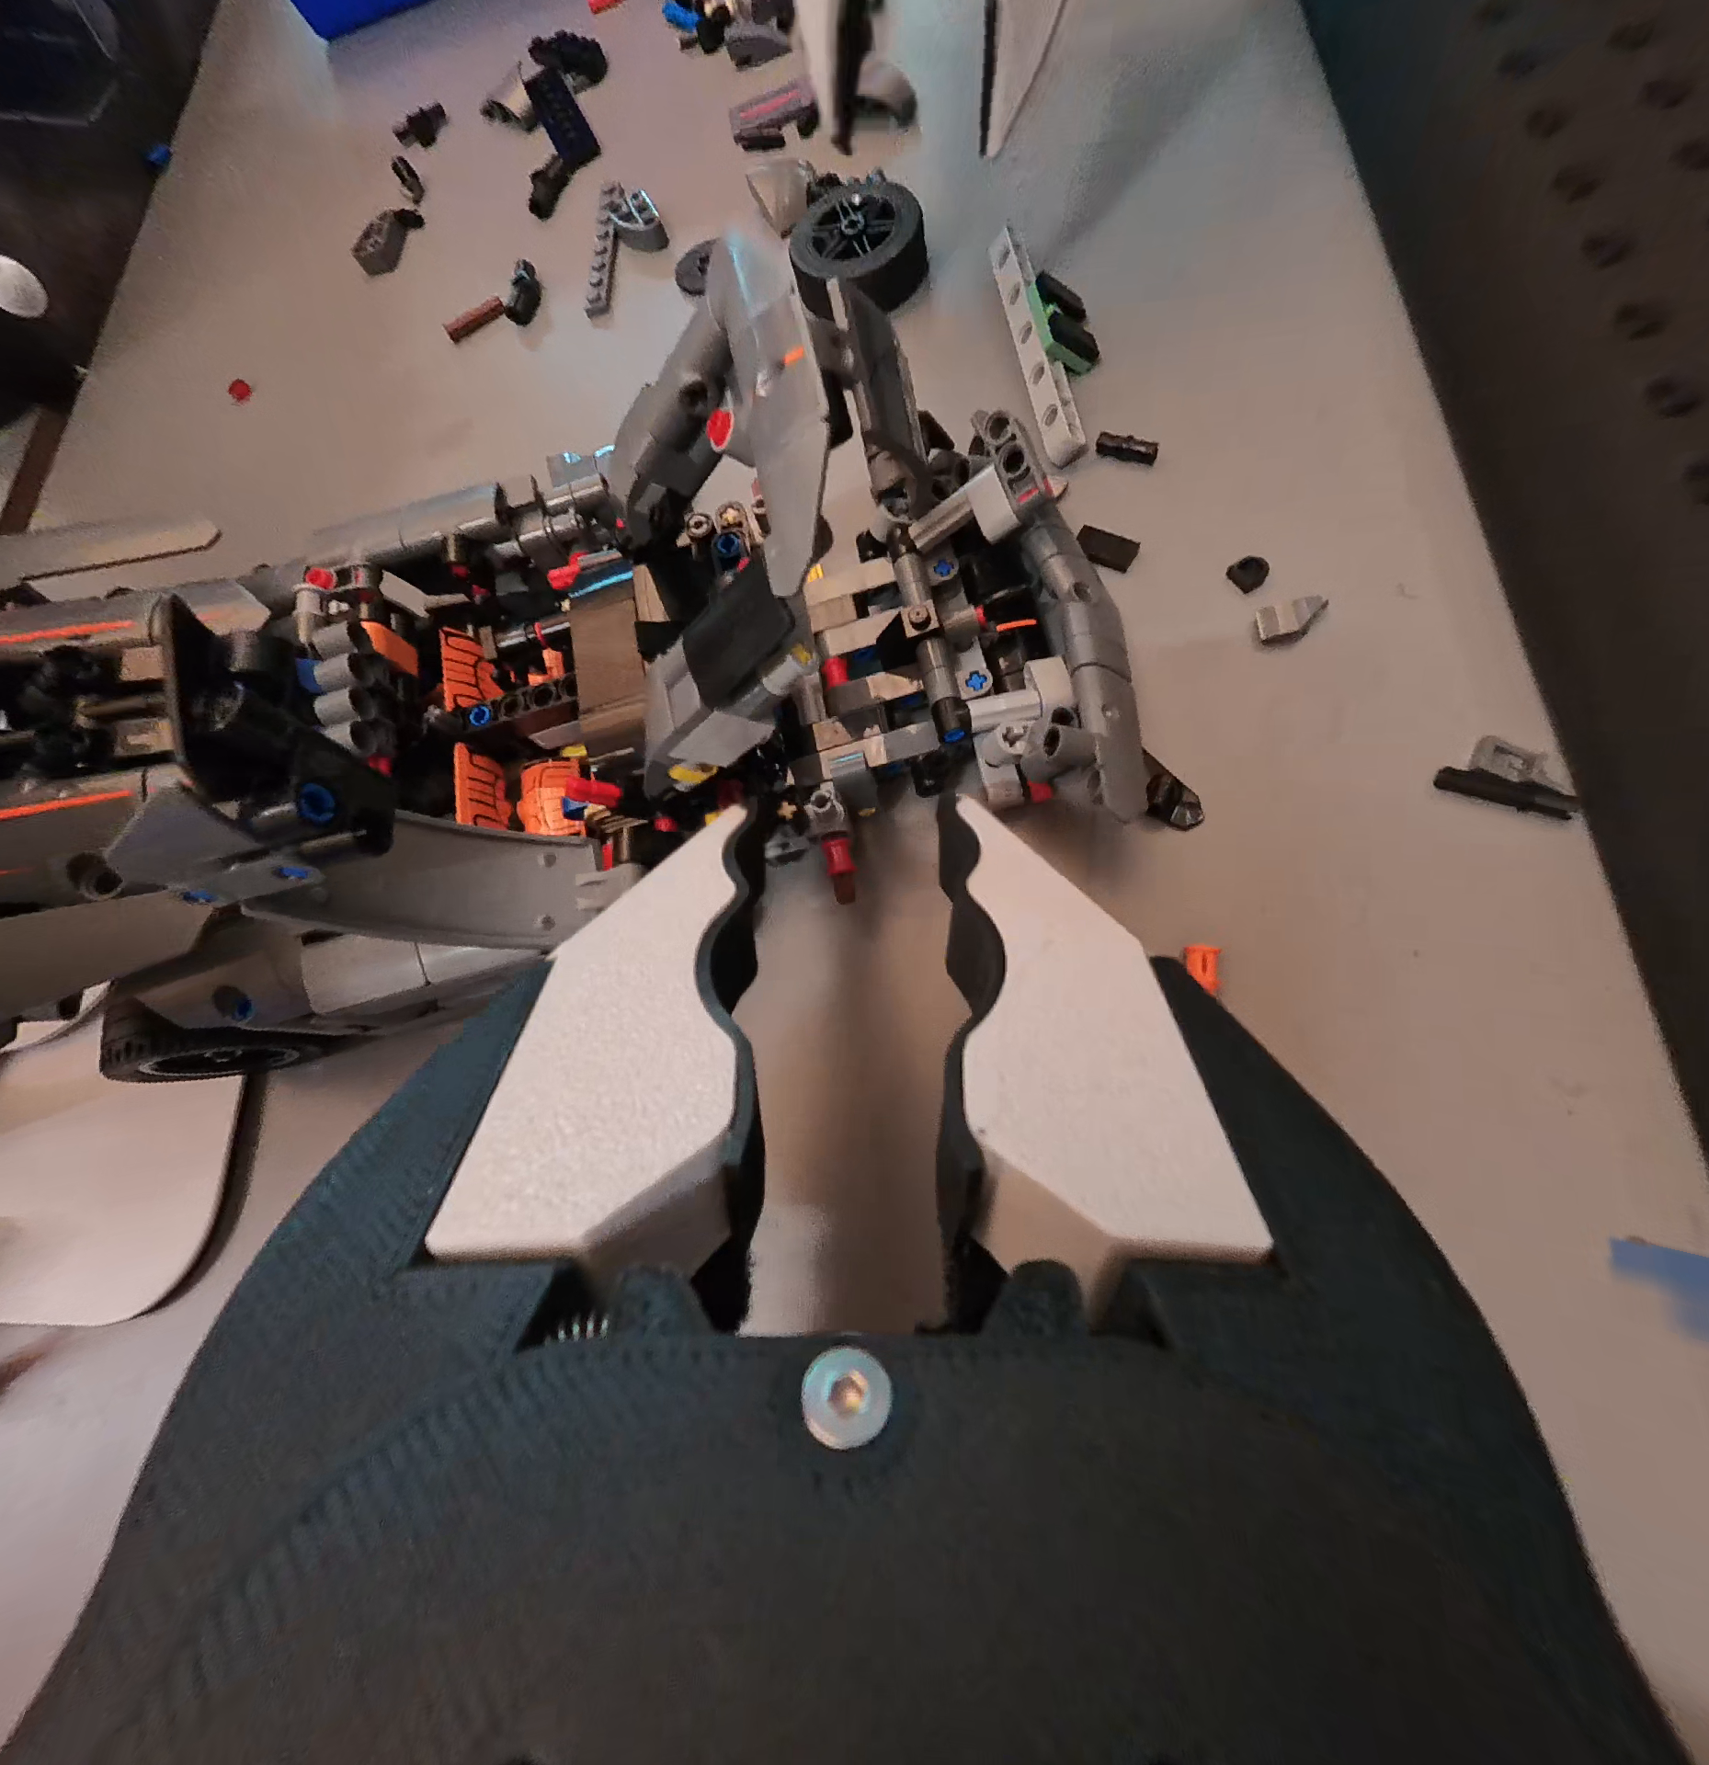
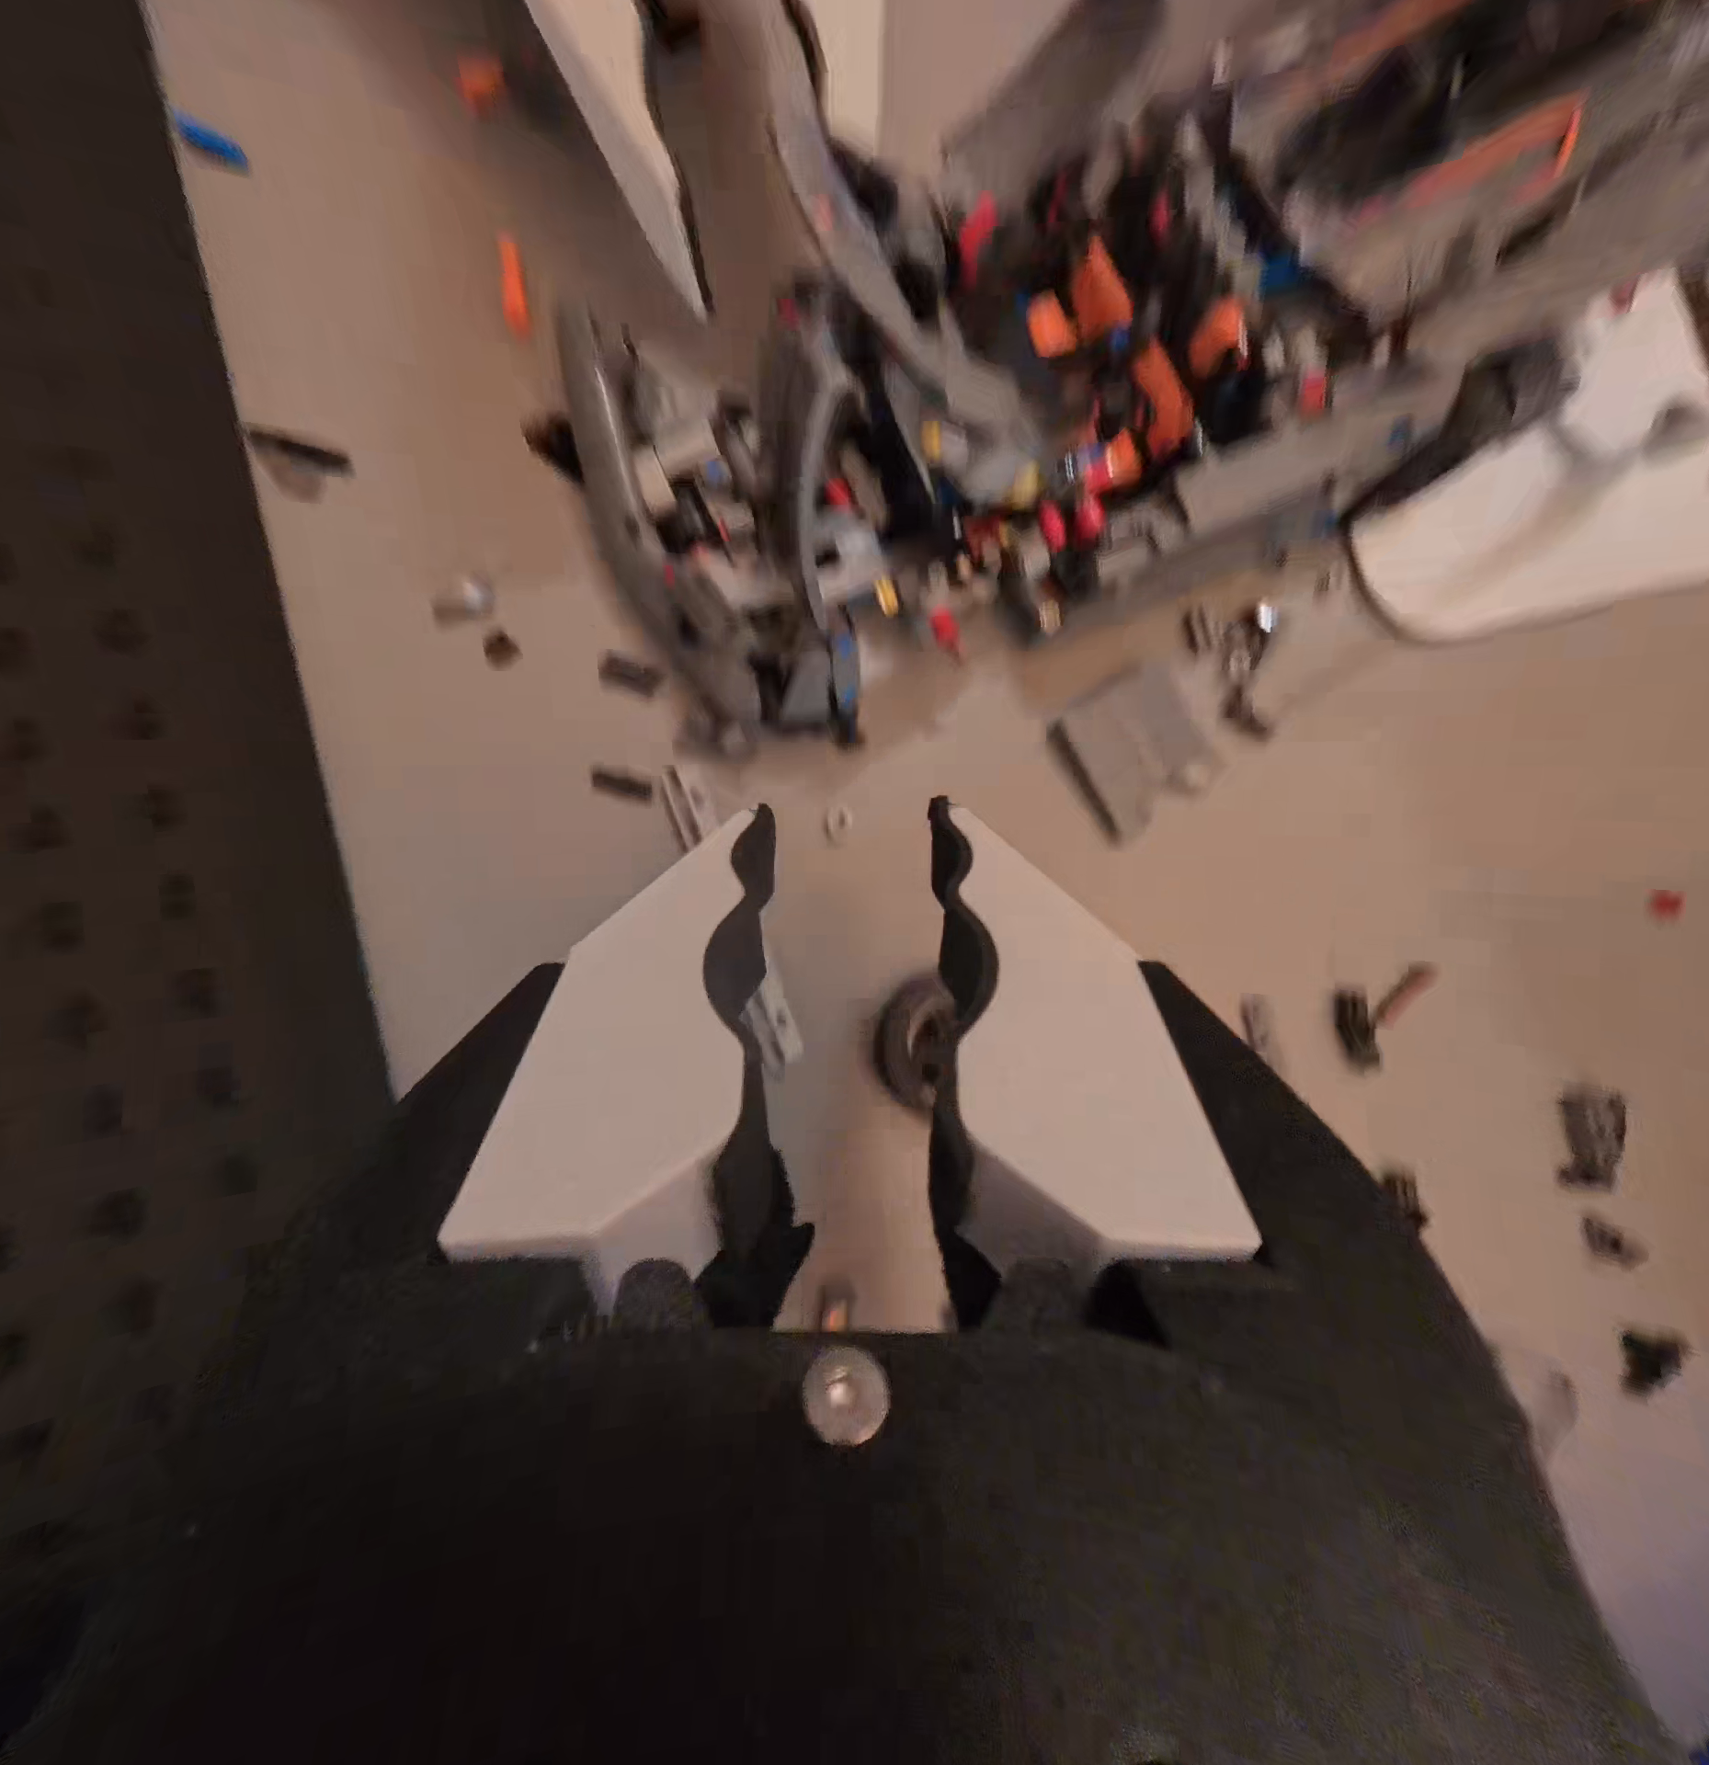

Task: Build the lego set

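Currently, left gripper (image 1: pixel 848 812) spread, empty, tips just short of the car (image 1: pixel 506 669) at mid-table (image 1: pixel 1309 1051). Right gripper (image 2: pixel 845 812) spread, empty, over loose parts; view blurred. Advise steadying car before fitting anything.

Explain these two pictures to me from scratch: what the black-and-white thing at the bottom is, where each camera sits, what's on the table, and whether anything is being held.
Each picture comes from a camera fixed on a hand-held gripper, looking forward along its two white fingers with wavy black pads. A person holds one in each hand.

The left wrist view shows the left gripper, open and empty, its tips just short of a half-built grey, black and orange Lego car. Loose pieces lie scattered on the pale table, including a black wheel and a white beam with holes.

The right wrist view is blurred by motion. The right gripper is also open and holds nothing; another wheel lies on the table beneath it.
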### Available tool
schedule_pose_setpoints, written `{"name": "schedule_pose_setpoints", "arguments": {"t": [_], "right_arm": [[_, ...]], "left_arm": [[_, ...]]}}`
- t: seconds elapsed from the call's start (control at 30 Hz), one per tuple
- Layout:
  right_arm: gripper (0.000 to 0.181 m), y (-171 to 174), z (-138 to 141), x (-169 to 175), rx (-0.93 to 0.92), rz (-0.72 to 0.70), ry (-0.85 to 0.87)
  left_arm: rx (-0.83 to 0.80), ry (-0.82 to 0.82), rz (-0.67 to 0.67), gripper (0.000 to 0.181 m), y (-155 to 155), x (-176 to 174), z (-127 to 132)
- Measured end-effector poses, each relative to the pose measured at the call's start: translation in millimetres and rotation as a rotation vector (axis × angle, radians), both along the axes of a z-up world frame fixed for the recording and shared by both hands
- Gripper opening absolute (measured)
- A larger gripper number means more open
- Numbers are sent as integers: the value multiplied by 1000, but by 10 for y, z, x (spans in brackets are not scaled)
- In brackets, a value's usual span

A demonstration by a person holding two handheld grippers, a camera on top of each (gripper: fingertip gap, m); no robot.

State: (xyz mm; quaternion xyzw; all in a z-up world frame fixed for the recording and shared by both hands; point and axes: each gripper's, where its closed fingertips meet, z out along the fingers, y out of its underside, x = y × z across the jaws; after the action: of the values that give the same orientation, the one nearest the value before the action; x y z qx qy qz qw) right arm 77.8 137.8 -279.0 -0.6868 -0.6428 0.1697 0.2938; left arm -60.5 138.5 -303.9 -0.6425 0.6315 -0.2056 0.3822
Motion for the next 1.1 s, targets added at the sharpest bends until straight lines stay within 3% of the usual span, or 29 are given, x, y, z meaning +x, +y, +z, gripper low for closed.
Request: {"name": "schedule_pose_setpoints", "arguments": {"t": [0.17,0.27,0.33,0.5,0.63,0.7,0.77,0.87,1.0,1.1], "right_arm": [[33,-5,63,-619,-1,48,93],[10,-50,-40,-802,-18,101,65],[6,-68,-68,-861,-46,117,73],[4,-29,-50,-776,-172,83,145],[4,-69,-51,-707,-224,91,179],[3,-83,-50,-691,-208,99,171],[2,-99,-54,-699,-190,113,169],[2,-126,-51,-724,-156,134,159],[2,-163,-48,-729,-177,146,178],[2,-151,-32,-674,-196,126,198]], "left_arm": [[1,-46,0,34,-4,55,51],[2,-56,7,32,-2,91,55],[14,-48,10,28,4,105,33],[27,-39,26,24,22,152,-4],[55,-70,74,9,115,123,60],[100,-117,116,16,166,119,214],[153,-148,130,37,175,153,338],[290,-76,148,48,212,221,335],[438,-5,91,19,150,366,295],[430,-13,98,19,166,371,300]]}}
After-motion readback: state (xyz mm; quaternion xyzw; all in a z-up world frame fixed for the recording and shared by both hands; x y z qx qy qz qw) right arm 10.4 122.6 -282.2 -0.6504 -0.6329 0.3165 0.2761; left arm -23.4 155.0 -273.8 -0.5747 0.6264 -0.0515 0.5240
